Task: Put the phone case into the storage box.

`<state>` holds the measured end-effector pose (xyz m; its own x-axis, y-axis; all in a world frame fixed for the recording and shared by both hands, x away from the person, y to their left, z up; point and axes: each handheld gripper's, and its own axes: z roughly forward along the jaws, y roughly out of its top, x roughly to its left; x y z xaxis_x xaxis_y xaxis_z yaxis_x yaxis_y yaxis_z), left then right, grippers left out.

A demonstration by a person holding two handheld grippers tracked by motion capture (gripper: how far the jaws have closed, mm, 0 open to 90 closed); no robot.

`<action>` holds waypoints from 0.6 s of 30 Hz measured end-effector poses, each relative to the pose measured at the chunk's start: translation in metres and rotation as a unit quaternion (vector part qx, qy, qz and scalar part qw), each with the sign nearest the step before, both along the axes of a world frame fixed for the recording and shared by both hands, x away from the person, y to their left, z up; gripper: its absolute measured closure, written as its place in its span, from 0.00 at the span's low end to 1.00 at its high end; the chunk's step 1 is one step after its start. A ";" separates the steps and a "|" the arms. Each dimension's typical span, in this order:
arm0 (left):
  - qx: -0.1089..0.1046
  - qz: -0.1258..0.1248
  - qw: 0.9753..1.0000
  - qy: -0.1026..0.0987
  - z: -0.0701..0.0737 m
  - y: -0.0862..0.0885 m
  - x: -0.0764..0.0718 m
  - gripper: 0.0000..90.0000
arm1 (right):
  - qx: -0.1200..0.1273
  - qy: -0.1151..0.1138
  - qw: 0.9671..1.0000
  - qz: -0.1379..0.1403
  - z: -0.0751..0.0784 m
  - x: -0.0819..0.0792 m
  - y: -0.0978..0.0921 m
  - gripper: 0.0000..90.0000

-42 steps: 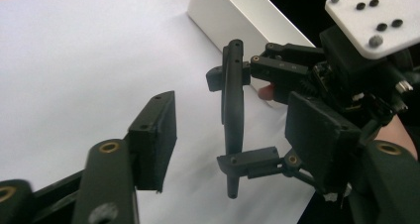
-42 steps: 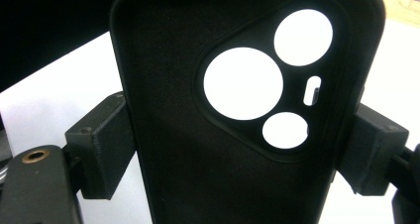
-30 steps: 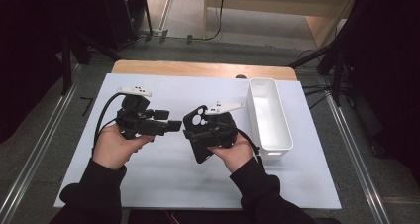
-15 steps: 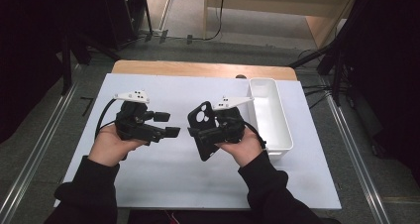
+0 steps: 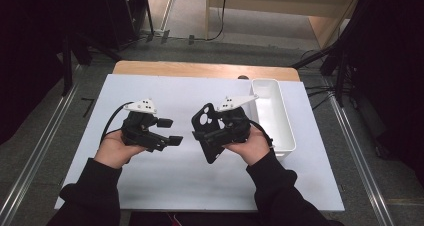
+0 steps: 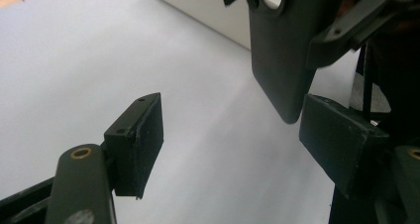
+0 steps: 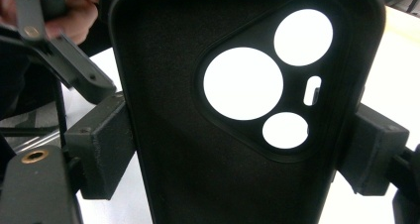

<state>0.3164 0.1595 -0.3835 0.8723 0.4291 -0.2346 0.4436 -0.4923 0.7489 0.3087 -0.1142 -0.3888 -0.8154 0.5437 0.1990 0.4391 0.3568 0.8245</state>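
A: How far along does this look?

B: Early, I'd judge. On the left, the left gripper [image 5: 169, 132] hangs over the white table [image 5: 150, 186] with its jaws spread and nothing between them. Right of it, the right gripper [image 5: 212, 136] is clamped on the black phone case [image 5: 206, 132], held above the table near the middle.

A: And what's left?

B: Probably a handover, or a drop into the white bin [image 5: 272, 111] at the far right.

A: What's the case like?

B: Matte, soft-looking, rounded corners, with round camera cutouts [image 7: 242, 83]. The bin is smooth, glossy plastic.
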 end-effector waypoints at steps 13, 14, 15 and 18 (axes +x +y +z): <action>0.005 0.009 1.000 -0.012 -0.026 0.006 -0.007 0.28 | 0.003 -0.004 1.000 0.000 0.003 0.001 -0.008 0.14; 0.003 0.010 1.000 -0.012 -0.027 0.006 -0.007 0.28 | 0.004 -0.005 1.000 0.000 0.003 0.001 -0.008 0.14; 0.004 0.010 1.000 -0.011 -0.029 0.006 -0.008 0.28 | 0.005 -0.004 1.000 0.000 0.003 0.001 -0.009 0.14; 0.011 0.009 1.000 -0.014 -0.034 0.006 -0.010 0.28 | 0.003 -0.005 1.000 0.000 0.004 0.001 -0.009 0.14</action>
<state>0.3060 0.1655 -0.4172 0.8702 0.4503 -0.1999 0.4316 -0.5011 0.7501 0.3099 -0.1234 -0.3853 -0.8168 0.5429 0.1950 0.4318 0.3514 0.8307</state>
